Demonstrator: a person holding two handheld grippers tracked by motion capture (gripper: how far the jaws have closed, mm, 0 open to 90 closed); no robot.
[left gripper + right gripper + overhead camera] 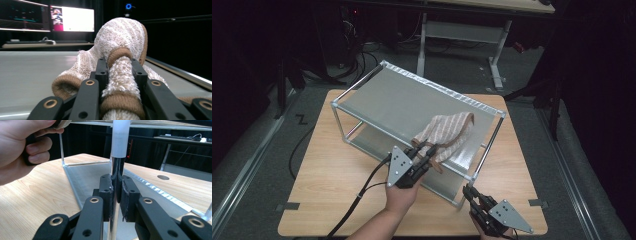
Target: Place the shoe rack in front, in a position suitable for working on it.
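While the left hand-held gripper (120, 72) clamps a towel (447, 132) over the rack (377, 100), the right (116, 192) pinches its post (117, 170) — dark room.

Both grippers, left (421, 159) and right (473, 195), have black linkage jaws with brass-ringed pivots, grey three-cornered top plates and black cables.

Lab / recording room, not a home. Dark walls all round, the wooden table (327, 175) lit from above. Cables (357, 57) bundled on grey carpet at 11 o'clock, a height-adjustable desk (492, 5) at 12. Left gripper view: two lit monitors (72, 18) plus keyboard (71, 41) on a far bench, and a webcam with a blue ring light (128, 6).
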